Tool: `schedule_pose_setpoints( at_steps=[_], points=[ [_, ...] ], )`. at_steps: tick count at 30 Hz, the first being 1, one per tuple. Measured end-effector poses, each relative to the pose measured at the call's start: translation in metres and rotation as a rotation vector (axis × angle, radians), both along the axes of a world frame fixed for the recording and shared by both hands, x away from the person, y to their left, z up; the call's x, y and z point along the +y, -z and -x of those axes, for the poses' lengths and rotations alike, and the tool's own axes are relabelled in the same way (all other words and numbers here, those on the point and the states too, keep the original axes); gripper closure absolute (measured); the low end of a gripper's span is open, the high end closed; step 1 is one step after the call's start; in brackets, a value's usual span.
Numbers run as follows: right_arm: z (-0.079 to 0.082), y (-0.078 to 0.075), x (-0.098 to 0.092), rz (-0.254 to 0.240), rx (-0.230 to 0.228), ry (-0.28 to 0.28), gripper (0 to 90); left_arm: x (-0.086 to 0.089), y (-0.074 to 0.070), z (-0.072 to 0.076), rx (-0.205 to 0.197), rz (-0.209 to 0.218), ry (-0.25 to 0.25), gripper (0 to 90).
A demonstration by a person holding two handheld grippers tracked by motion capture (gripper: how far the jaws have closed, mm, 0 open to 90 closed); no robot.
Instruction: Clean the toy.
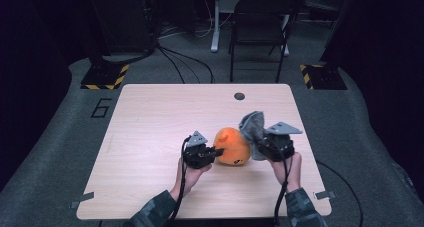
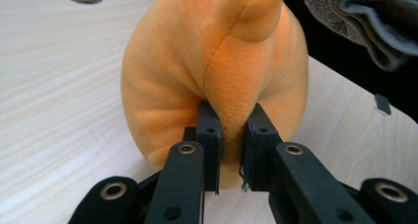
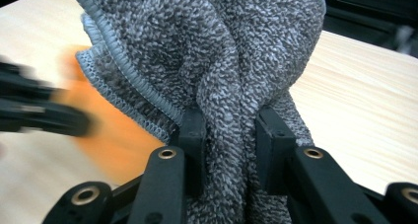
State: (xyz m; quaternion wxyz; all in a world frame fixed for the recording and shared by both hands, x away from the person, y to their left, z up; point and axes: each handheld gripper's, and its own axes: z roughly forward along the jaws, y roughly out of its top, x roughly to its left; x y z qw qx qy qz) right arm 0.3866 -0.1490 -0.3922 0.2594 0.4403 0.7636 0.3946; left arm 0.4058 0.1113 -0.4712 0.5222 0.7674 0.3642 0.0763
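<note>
An orange plush toy [image 1: 232, 146] sits near the middle of the light wooden table [image 1: 150, 137]. My left gripper [image 1: 216, 151] is at its left side and is shut on a fold of the orange plush [image 2: 217, 61], pinched between the two black pads [image 2: 209, 135]. My right gripper [image 1: 260, 143] is just right of the toy, shut on a bunched grey terry cloth [image 1: 251, 126] that stands up from its jaws. In the right gripper view the grey cloth [image 3: 222, 61] bulges between the pads [image 3: 194, 135], with the orange toy [image 3: 118, 135] behind it at left.
A round cable hole [image 1: 239, 96] lies at the table's far edge. A black chair [image 1: 260, 27] and floor cables stand beyond the table. Hazard-striped floor plates [image 1: 105, 77] sit at both far corners. Bare tabletop stretches to the left and far side.
</note>
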Motion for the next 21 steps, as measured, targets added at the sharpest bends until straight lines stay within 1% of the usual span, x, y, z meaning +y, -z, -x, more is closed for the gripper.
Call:
schedule_pose_setpoints(
  at_steps=[1,2,3,4,5,6,7,8,9,10,11,12,13,15,17,18,20,21],
  points=[
    [0.002,0.001,0.011,0.017,-0.005,-0.027,68.9,-0.001,0.003,0.000,0.003,-0.010,-0.001,80.2],
    [0.004,0.006,0.026,0.029,-0.012,-0.055,68.9,-0.001,0.004,-0.001,0.005,-0.013,0.003,80.1],
    [0.004,0.009,0.033,0.045,-0.008,-0.069,68.9,-0.001,0.005,-0.001,0.010,-0.012,0.007,80.2],
    [0.004,0.012,0.039,0.062,-0.004,-0.072,68.9,-0.002,0.006,0.000,0.004,-0.014,0.000,80.2],
    [0.003,0.018,0.046,0.077,-0.001,-0.079,69.0,-0.003,0.006,0.000,-0.001,-0.029,0.009,80.2],
    [0.002,0.025,0.052,0.107,0.015,-0.079,69.1,-0.004,0.006,0.001,-0.005,-0.039,0.009,80.2],
    [0.001,0.029,0.054,0.134,0.006,-0.068,69.3,-0.004,0.007,0.001,-0.009,-0.041,0.009,80.2],
    [0.000,0.032,0.054,0.150,0.001,-0.067,69.4,-0.006,0.009,0.001,0.000,-0.037,0.010,80.2],
    [-0.003,0.035,0.051,0.149,0.015,-0.064,69.7,-0.006,0.009,0.000,-0.015,-0.047,0.016,80.2],
    [-0.005,0.037,0.048,0.136,0.026,-0.053,69.7,-0.007,0.010,0.000,-0.015,-0.049,0.014,80.2],
    [-0.007,0.040,0.044,0.148,0.035,-0.046,69.8,-0.007,0.010,0.000,-0.012,-0.047,0.016,80.2],
    [-0.009,0.044,0.041,0.149,0.041,-0.038,69.9,-0.007,0.010,-0.001,-0.018,-0.051,0.017,80.2],
    [-0.011,0.047,0.036,0.141,0.058,-0.027,69.9,-0.007,0.011,-0.001,-0.022,-0.057,0.026,80.2],
    [-0.015,0.054,0.028,0.128,0.096,0.000,70.0,-0.008,0.013,-0.001,-0.019,-0.050,0.029,80.2],
    [-0.018,0.059,0.022,0.117,0.121,0.011,70.1,-0.009,0.013,-0.002,-0.025,-0.052,0.035,80.2],
    [-0.019,0.061,0.019,0.121,0.128,0.021,70.1,-0.009,0.013,-0.002,-0.028,-0.054,0.038,80.2],
    [-0.022,0.065,0.013,0.102,0.157,0.037,70.1,-0.009,0.013,-0.002,-0.027,-0.050,0.043,80.1],
    [-0.024,0.068,0.011,0.110,0.164,0.044,70.1,-0.009,0.013,-0.002,-0.028,-0.049,0.045,80.1]
  ],
)
